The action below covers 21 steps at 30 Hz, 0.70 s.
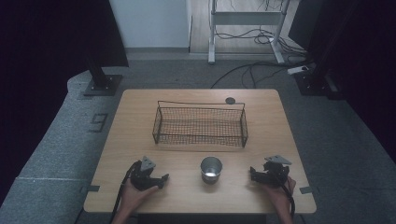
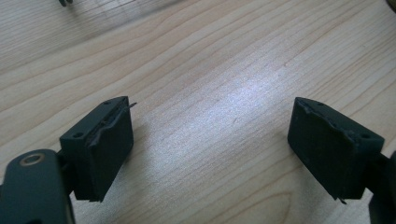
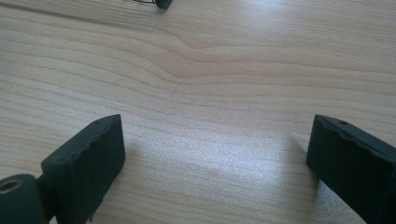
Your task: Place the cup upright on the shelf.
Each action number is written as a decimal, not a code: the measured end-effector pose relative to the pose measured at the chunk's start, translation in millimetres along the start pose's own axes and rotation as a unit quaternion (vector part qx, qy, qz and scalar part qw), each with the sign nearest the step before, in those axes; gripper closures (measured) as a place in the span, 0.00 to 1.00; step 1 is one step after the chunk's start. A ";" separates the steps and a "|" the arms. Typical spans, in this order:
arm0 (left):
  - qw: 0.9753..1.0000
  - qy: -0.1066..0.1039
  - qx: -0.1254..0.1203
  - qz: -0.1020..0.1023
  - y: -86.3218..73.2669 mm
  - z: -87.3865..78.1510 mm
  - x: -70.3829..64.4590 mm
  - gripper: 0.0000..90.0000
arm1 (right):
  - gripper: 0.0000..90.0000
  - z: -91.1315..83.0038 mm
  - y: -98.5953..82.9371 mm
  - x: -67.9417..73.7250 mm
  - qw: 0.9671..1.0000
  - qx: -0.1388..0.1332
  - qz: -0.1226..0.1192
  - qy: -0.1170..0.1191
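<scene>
Grippers first: we've got the left gripper (image 1: 161,178) resting near the front edge of the bench (image 1: 140,116), jaws spread wide with nothing but bare wood grain between them in its own view (image 2: 210,140). Same story for the right gripper (image 1: 252,173) on the other side, jaws well apart and nothing held (image 3: 215,154). Both point inward, roughly toward the middle.

Sitting between them is the metal cup (image 1: 211,169), upright, open end up, near the front of the bench and not touched by either gripper. Behind it, further back, is the wire basket (image 1: 200,126), which looks empty from above. A small dark round disc (image 1: 230,100) lies just beyond the basket's back right corner.

Our read: this is the starting pose, nothing picked up yet. Best guess is the cup goes into the basket, so the next move needs one gripper to slide in, straddle the cup's wall or body, and close without tipping it.

Bench is light wood, otherwise tidy. Around it we see grey carpet (image 1: 65,140), dark curtains at both sides, black stand bases, and cables (image 1: 252,70) trailing across the floor behind.
</scene>
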State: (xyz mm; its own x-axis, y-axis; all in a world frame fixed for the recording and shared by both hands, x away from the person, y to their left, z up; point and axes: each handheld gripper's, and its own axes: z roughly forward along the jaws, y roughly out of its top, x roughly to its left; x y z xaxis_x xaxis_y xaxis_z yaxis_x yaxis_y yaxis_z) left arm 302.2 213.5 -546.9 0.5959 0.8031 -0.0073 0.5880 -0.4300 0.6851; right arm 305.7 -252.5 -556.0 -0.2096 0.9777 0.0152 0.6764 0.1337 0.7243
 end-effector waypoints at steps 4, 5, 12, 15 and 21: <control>1.000 0.001 0.000 -0.001 0.2 0.2 0.0 0.16 | 0.05 0.5 0.5 -1.1 1.000 0.000 0.001 -0.002; 1.000 0.001 0.000 -0.001 0.2 0.2 0.0 0.16 | 0.05 0.5 0.5 -1.0 1.000 0.000 0.001 -0.003; 1.000 0.001 0.000 0.000 0.1 0.1 0.0 0.16 | 0.07 -0.6 -0.3 -0.3 1.000 -0.002 0.004 -0.006; 1.000 0.000 0.000 -0.001 0.1 0.0 0.1 0.16 | 0.07 -0.8 -0.4 -0.2 1.000 -0.002 0.004 -0.007; 1.000 0.004 -0.002 -0.002 -0.3 -0.5 -0.2 0.17 | 0.07 -0.4 -0.2 -1.5 1.000 -0.003 0.003 -0.004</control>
State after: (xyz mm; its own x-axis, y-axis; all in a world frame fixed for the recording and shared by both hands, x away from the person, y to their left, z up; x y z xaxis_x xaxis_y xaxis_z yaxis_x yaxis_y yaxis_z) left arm 301.6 213.6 -546.8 0.5886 0.8084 -0.0042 0.5884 -0.4248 0.6880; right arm 305.6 -254.0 -555.8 -0.2007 0.9796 0.0139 0.6731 0.1276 0.7285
